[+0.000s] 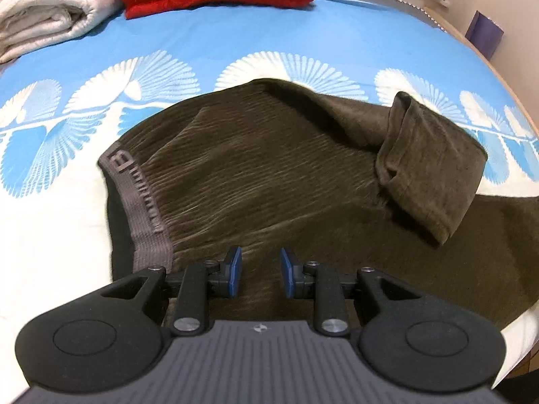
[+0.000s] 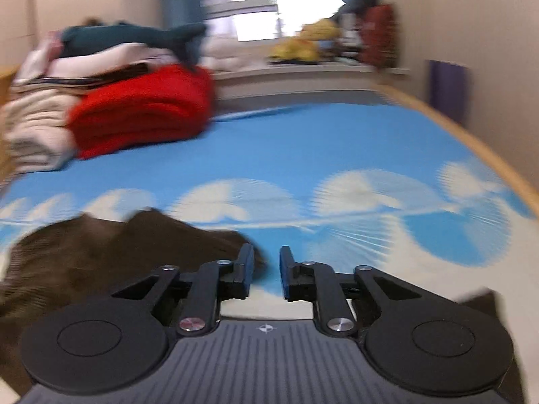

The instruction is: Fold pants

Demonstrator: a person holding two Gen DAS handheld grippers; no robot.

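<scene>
The pants lie on the near part of the bed sheet, waistband to the left, one leg cuff doubled back over the body on the right. The left gripper hovers over the near edge of the fabric, jaws parted and empty. The right gripper is also released and empty, aimed across the sheet with the pants to its left. Risk: the doubled-back leg lies skewed and bunched; folding again without squaring it is likely to lock in creases. A shallow pinch may catch only the top layer.
</scene>
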